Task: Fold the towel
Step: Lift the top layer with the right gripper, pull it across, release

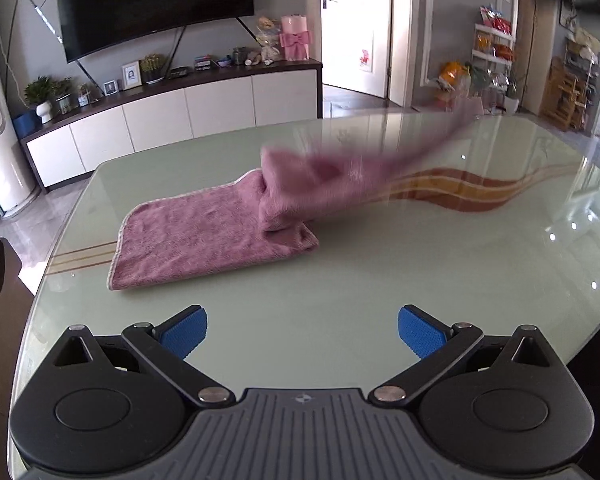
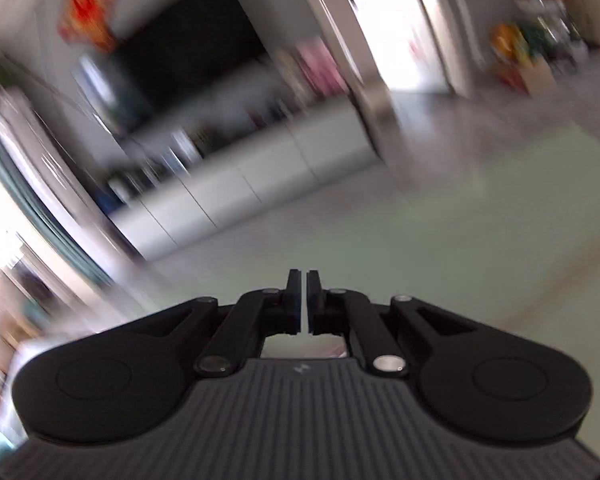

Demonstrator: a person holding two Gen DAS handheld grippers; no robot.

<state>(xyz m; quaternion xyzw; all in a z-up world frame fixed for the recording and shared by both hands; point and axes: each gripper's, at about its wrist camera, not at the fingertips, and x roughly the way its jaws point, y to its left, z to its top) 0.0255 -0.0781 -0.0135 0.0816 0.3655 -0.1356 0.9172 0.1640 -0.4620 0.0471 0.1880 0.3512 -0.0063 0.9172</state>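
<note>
A: The left gripper (image 1: 302,332), black with blue ribbed pads, hangs low over the pale green glass table (image 1: 380,280), jaws spread wide and empty.

B: And the mauve terry towel (image 1: 204,232) with the pale trim?

A: On the table well ahead of those pads, slightly to their left, touching neither. Its flat part runs long from lower left towards upper right; its right end lifts off the glass in a blurred strip (image 1: 400,152) stretching to the upper right.

B: The right gripper (image 2: 304,300)?

A: Jaws closed to a sliver. Its view is smeared; whether cloth sits between them, I cannot tell.
</note>
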